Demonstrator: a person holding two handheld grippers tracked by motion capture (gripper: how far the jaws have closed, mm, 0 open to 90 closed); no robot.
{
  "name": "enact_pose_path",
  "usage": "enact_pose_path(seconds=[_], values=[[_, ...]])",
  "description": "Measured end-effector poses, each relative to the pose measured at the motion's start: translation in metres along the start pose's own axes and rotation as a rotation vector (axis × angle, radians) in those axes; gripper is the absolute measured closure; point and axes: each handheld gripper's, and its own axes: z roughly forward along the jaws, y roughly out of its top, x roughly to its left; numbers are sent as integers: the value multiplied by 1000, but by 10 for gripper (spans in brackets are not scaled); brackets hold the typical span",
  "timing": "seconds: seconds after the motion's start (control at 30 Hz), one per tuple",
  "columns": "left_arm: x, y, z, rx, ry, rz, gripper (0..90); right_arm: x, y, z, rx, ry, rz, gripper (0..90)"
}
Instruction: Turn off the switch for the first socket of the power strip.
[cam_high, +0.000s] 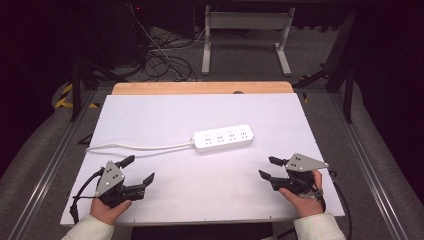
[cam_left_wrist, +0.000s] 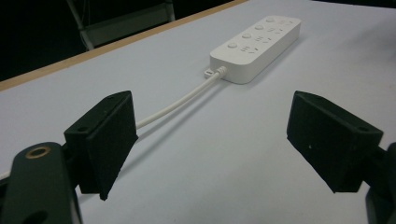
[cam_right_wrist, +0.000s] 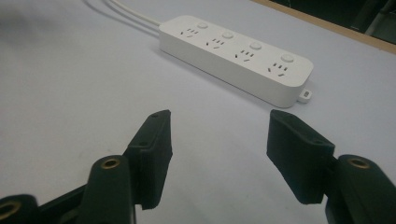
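Two grippers rest released on the desk: left gripper at 7 o'clock, right gripper at 5 o'clock of the white power strip.

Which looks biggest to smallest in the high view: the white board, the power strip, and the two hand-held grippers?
1. White board, by far.
2. Power strip.
3. Left gripper and right gripper: alike in size, and close to the strip, so that ranking is unsure.
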Motion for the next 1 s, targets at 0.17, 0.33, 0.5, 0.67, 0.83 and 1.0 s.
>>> enact_pose_path(seconds=[0.17,0.33,0.5,0.67,0.83,1.0], values=[[1,0,0,0,1,-22,163,0,1,0,2,0,-2,411],[1,0,0,4,8,-10,165,1,2,0,1,9,1,414],[0,-1,0,11,16,-4,165,1,3,0,0,10,-9,422],[0,-1,1,19,24,-6,164,2,4,0,1,9,-13,423],[0,-1,1,17,27,-5,165,1,6,-1,0,11,-12,437],[-1,-1,1,16,30,-2,165,0,13,2,28,22,0,444]])
